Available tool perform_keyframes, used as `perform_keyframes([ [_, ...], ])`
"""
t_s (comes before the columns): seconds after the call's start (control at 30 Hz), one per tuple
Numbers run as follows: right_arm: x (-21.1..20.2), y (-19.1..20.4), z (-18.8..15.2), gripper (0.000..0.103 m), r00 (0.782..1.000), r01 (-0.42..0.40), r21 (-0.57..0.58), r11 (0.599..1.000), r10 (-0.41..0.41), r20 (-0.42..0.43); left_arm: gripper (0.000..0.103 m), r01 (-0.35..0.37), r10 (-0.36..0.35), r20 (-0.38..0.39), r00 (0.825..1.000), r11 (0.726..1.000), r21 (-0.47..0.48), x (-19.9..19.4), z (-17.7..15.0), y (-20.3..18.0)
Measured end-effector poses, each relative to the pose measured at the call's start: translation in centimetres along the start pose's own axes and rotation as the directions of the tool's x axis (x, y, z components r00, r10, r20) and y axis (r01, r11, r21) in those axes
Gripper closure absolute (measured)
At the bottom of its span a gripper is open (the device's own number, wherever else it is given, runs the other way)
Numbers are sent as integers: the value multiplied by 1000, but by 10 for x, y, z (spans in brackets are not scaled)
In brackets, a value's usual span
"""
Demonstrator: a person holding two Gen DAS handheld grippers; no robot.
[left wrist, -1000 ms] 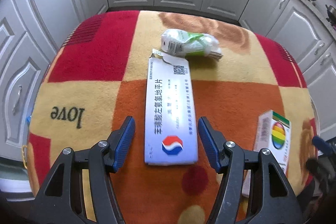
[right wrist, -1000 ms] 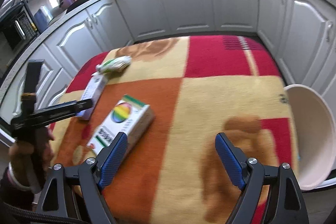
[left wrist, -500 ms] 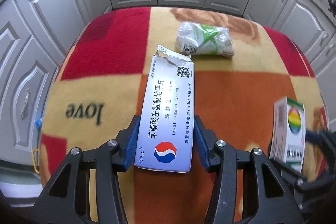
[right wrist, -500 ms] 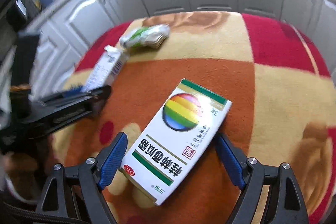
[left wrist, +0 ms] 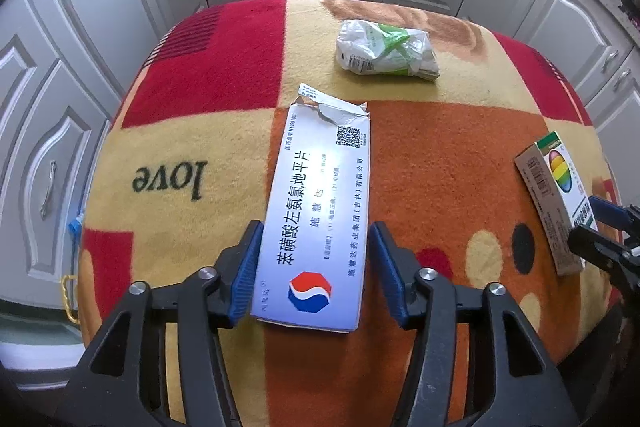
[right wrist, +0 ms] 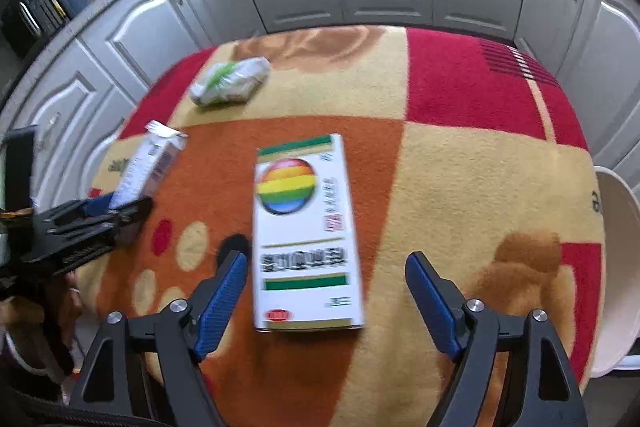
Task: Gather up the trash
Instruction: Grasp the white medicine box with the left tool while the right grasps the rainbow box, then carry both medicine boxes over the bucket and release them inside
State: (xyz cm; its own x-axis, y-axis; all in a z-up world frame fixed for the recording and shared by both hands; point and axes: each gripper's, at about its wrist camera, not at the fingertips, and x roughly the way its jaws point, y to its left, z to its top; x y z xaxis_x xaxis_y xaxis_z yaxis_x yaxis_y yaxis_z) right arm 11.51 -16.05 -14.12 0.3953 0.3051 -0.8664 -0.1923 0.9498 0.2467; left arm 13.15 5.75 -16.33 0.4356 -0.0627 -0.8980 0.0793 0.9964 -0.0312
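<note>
Our left gripper (left wrist: pixel 314 271) straddles the near end of the torn blue-white medicine box (left wrist: pixel 320 211) lying flat on the patterned blanket (left wrist: pixel 440 187) — pads just beside its long edges, not visibly pinching, so released. Our right gripper (right wrist: pixel 322 301) stands wide open around the rainbow-logo medicine box (right wrist: pixel 304 227). We should centre each box, close squarely on the long edges, then lift — the crumpled green-white wrapper (left wrist: pixel 386 53) waits farther back.
</note>
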Motion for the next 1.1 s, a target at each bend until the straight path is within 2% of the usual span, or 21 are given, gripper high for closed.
perform_keyframes([
  [0.1,0,12,2,22,1000,-3,-13,1000,3,22,50,-18,18,14,1000,1000,8,1,3,-5],
  [0.2,8,23,2,25,998,37,-57,998,-35,43,51,1,0,25,1000,1000,-26,2,3,-2],
  [0.23,13,23,2,28,998,48,-52,998,-46,41,54,11,-10,28,1000,999,-37,2,4,-1],
  [0.27,17,22,3,43,999,42,-45,998,-40,34,54,24,-22,33,999,999,-46,2,3,1],
  [0.3,20,20,3,53,999,26,-35,999,-25,25,54,30,-28,35,999,998,-50,0,3,2],
  [0.47,7,9,-5,54,998,0,-29,1000,1,63,55,63,-60,59,996,996,-56,-14,-4,0],
  [0.67,-22,-11,-16,54,993,-10,-4,1000,10,120,55,103,-101,101,990,995,-11,-38,-8,-28],
  [1.1,-75,-66,-39,54,979,54,68,996,-67,195,55,147,-163,136,977,982,117,-62,-4,-111],
])
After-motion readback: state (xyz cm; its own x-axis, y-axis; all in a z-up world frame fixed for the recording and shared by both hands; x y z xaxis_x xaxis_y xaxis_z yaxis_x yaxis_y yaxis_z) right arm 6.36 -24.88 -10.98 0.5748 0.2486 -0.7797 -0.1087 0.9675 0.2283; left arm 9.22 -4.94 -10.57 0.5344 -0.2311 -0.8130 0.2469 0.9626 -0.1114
